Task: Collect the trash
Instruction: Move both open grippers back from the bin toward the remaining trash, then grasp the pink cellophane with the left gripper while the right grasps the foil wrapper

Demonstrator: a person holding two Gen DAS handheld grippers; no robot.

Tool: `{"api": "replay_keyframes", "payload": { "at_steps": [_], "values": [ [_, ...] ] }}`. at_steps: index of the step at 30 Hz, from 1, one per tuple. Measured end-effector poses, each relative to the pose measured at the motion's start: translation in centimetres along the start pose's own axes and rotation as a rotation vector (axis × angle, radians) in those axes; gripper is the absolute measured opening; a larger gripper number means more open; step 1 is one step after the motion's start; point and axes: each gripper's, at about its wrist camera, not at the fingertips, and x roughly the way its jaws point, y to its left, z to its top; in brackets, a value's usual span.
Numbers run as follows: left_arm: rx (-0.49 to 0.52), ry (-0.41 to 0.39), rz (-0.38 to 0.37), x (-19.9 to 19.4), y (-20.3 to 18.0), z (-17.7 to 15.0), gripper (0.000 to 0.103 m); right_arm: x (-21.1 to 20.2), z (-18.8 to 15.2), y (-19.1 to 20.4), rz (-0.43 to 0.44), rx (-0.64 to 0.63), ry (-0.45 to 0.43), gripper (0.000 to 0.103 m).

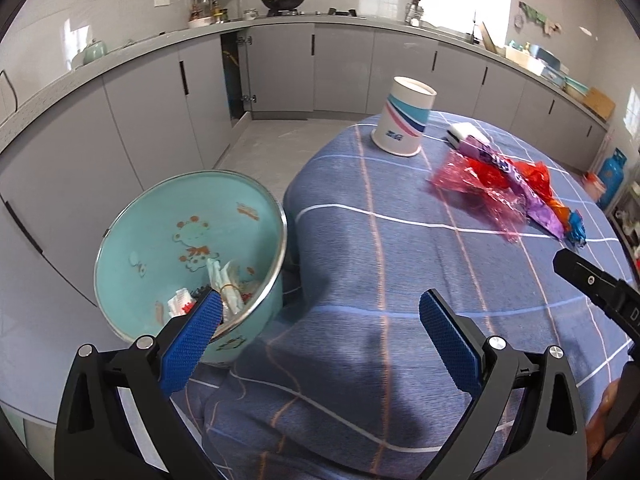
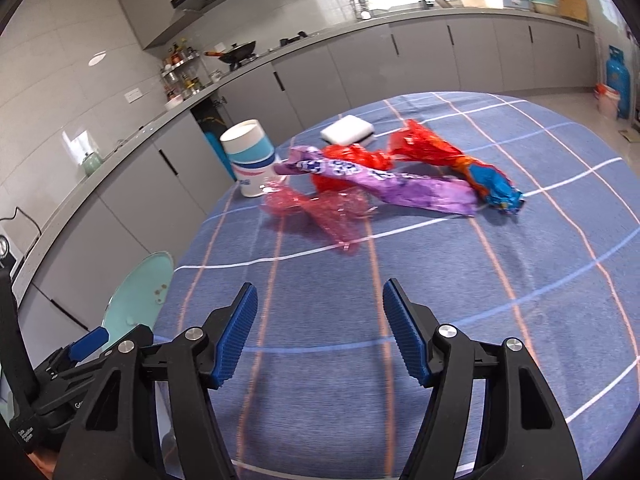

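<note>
A teal bin (image 1: 160, 216) with cartoon prints stands beside the table's left edge and holds several scraps of paper trash (image 1: 224, 284); its rim shows in the right wrist view (image 2: 136, 292). On the blue checked tablecloth (image 1: 400, 280) lie a pink clear wrapper (image 2: 324, 208), a purple wrapper (image 2: 400, 186), a red-orange-blue wrapper (image 2: 452, 160) and a white packet (image 2: 347, 129). A paper cup (image 1: 404, 120) stands upright. My left gripper (image 1: 320, 316) is open and empty, near the bin. My right gripper (image 2: 320, 320) is open and empty, short of the wrappers.
Grey kitchen cabinets (image 1: 280, 72) and a counter with a wok (image 1: 282, 0) run behind the table. One cabinet door (image 1: 236, 76) stands ajar. A blue gas cylinder (image 2: 618, 80) stands on the floor at the far right.
</note>
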Motion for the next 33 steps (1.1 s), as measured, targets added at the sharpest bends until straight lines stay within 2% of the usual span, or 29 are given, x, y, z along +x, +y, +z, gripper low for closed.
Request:
{"api": "replay_keyframes", "payload": {
  "at_steps": [13, 21, 25, 33],
  "values": [
    [0.086, -0.001, -0.042, 0.8, -3.9, 0.5, 0.09, -0.7, 0.8, -3.8, -0.053, 0.047, -0.014, 0.058],
    [0.099, 0.01, -0.086, 2.5, -6.4, 2.2, 0.079, -1.3, 3.2, -7.4, -0.118, 0.102, -0.05, 0.051],
    [0.083, 0.004, -0.103, 3.4, -7.7, 3.6, 0.077, -1.0, 4.7, -8.6, -0.142, 0.111, -0.057, 0.043],
    [0.033, 0.027, -0.118, 6.5, -10.4, 6.1, 0.075, 0.7, 6.4, -11.1, -0.183, 0.112, -0.022, 0.04]
  ]
}}
